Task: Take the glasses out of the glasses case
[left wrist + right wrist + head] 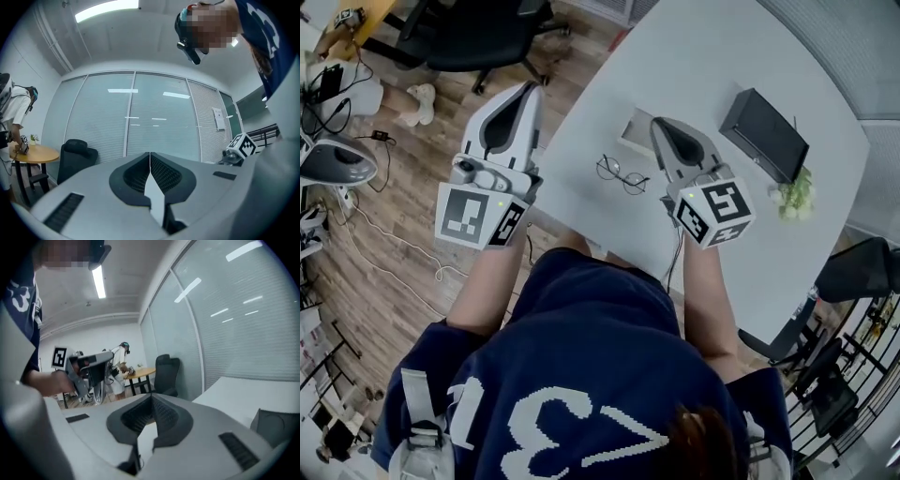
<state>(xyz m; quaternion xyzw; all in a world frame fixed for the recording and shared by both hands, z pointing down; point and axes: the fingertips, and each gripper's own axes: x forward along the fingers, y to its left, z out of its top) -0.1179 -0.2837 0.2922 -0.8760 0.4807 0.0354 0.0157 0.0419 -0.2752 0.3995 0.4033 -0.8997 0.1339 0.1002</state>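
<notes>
Round thin-framed glasses [622,174] lie open on the white table [694,66], outside any case. Just behind them sits a pale flat item [633,131], half hidden by my right gripper; I cannot tell whether it is the case. A black oblong box [764,133] lies farther right and shows again as a black box [277,423] in the right gripper view. My right gripper [660,123] hovers over the table just right of the glasses, shut and empty [151,398]. My left gripper [529,90] is held off the table's left edge above the floor, also shut and empty [150,155].
A small green plant [794,195] stands by the black box. Office chairs [478,33] and cables lie on the wooden floor at left. A person [119,364] stands at a round wooden table [35,153] in the background, before a glass wall.
</notes>
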